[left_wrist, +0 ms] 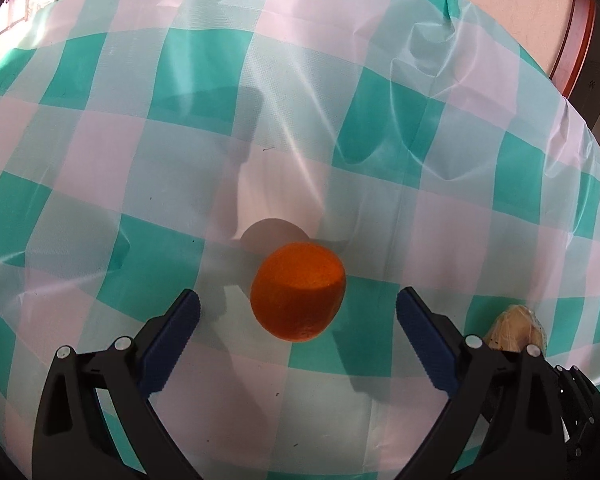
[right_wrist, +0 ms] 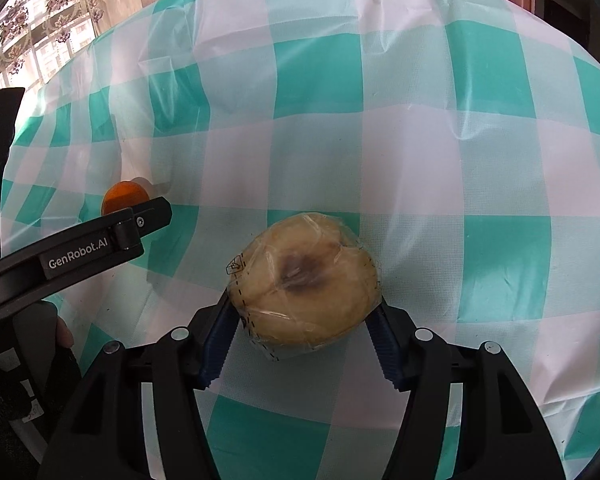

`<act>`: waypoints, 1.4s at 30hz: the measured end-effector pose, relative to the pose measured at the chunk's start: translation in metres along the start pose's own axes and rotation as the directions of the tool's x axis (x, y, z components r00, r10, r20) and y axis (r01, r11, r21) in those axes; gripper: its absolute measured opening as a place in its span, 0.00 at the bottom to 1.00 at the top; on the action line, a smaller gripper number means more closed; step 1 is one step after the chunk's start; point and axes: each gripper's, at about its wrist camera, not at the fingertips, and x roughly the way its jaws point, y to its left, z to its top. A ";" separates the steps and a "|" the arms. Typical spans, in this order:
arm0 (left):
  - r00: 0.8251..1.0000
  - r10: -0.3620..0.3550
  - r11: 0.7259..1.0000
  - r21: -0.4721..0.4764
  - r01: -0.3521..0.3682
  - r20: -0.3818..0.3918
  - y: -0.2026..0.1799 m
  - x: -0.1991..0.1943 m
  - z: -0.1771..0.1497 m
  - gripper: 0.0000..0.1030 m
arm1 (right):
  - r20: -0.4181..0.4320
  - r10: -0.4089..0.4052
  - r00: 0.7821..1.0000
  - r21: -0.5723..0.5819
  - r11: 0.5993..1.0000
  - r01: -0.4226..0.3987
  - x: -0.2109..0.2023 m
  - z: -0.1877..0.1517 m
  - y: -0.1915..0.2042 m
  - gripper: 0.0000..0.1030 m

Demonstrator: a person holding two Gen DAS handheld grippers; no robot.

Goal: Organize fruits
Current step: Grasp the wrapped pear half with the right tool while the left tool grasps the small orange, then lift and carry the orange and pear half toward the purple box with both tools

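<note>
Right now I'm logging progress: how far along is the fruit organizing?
Nothing looks sorted yet. In hand: the right hand-held gripper is clamped on the plastic-wrapped yellow fruit. The left hand-held gripper stands open around the orange, not touching it. Left: gripping the orange and placing both; no container shows on the checked tablecloth.

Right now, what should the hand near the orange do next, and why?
Probably ease the left gripper forward, then close. The orange sits on the tablecloth between its open fingers, untouched, while the right gripper already grips the wrapped fruit.
</note>
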 end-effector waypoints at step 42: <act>0.989 -0.060 0.986 -0.149 0.080 0.134 0.041 -0.083 -0.085 0.40 | 0.215 0.248 0.945 0.210 0.933 -0.293 -0.039 -0.016 -0.060 0.58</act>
